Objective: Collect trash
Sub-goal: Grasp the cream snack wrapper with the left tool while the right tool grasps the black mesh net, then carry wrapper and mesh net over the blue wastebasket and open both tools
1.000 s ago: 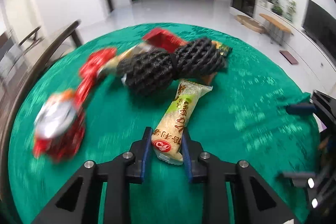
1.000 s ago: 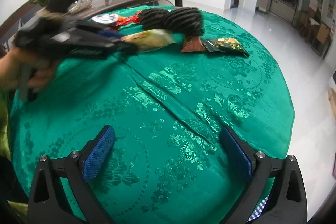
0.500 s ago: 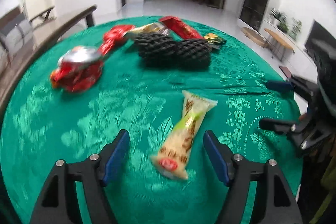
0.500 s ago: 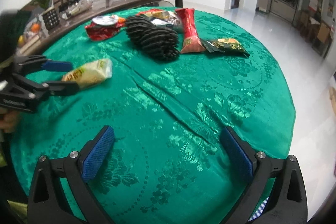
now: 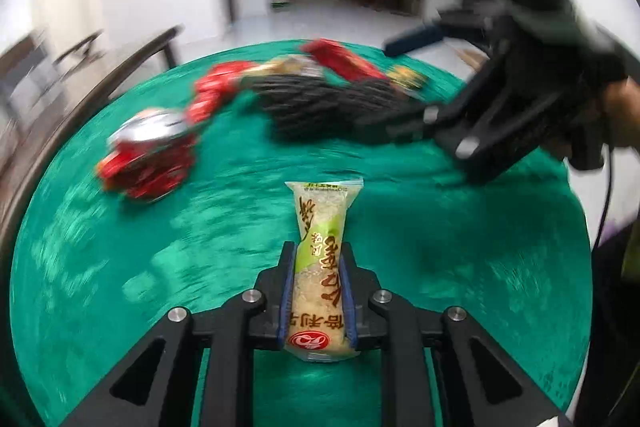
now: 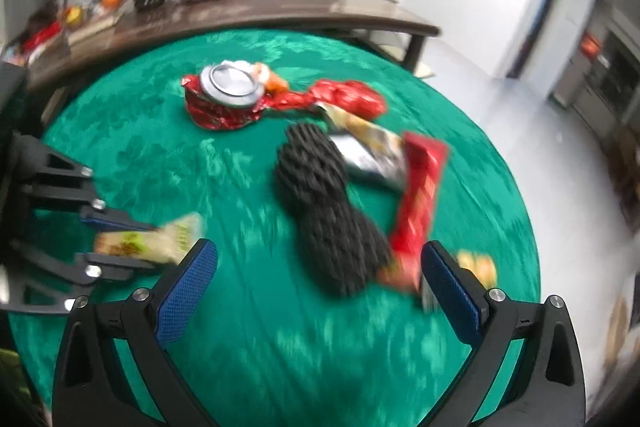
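Observation:
A yellow-green snack packet (image 5: 324, 203) lies lengthwise between the pads of my left gripper (image 5: 317, 249). The jaws are closing and the pads press its sides. The same packet (image 6: 152, 241) and left gripper (image 6: 132, 247) show at the left of the right wrist view. My right gripper (image 6: 318, 249) hangs open over the near end of a black foam net (image 6: 324, 203), with nothing held. Beside the net lie a long red wrapper (image 6: 420, 203), a silvery wrapper (image 6: 372, 151) and a crushed red can (image 6: 228, 95). The right gripper (image 5: 384, 85) also reaches in from the upper right of the left wrist view.
Everything lies on a round table with a green patterned cloth (image 5: 120, 267). A small yellow wrapper (image 6: 478, 267) sits near the right finger. A long wooden table (image 6: 280, 15) with clutter and a potted plant stands behind. A hand (image 5: 624, 115) grips the right tool.
The left gripper let the snack packet drop onto the cloth half a second ago and has now closed on it again. The right gripper has swung over to the black net and the pile.

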`<state>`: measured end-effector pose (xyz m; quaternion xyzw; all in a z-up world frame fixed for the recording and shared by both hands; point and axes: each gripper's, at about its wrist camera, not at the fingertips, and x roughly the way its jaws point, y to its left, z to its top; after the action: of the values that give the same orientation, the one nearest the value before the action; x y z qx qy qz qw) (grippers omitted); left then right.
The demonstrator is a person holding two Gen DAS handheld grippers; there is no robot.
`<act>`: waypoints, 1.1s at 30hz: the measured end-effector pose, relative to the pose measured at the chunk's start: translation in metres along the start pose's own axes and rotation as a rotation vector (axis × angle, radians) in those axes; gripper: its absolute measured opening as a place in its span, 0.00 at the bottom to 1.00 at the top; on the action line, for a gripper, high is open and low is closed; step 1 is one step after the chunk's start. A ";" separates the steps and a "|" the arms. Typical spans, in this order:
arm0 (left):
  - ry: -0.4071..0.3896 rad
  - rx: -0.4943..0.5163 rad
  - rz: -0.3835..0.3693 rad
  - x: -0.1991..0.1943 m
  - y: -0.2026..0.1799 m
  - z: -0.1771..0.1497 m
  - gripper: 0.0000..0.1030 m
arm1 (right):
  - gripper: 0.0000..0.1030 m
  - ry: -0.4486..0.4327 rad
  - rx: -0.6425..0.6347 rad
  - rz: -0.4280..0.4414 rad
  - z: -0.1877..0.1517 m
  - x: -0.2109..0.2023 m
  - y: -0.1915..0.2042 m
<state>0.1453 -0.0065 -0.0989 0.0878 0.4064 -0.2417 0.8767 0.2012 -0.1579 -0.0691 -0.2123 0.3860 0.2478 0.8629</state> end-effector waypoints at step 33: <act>0.013 -0.194 0.079 -0.025 0.025 -0.028 0.61 | 0.85 0.124 0.392 0.210 -0.109 -0.060 0.026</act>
<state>0.1251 0.0337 -0.0996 0.0200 0.4300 -0.1660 0.8872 0.0896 -0.2139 -0.0943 -0.0143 0.4989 0.2432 0.8317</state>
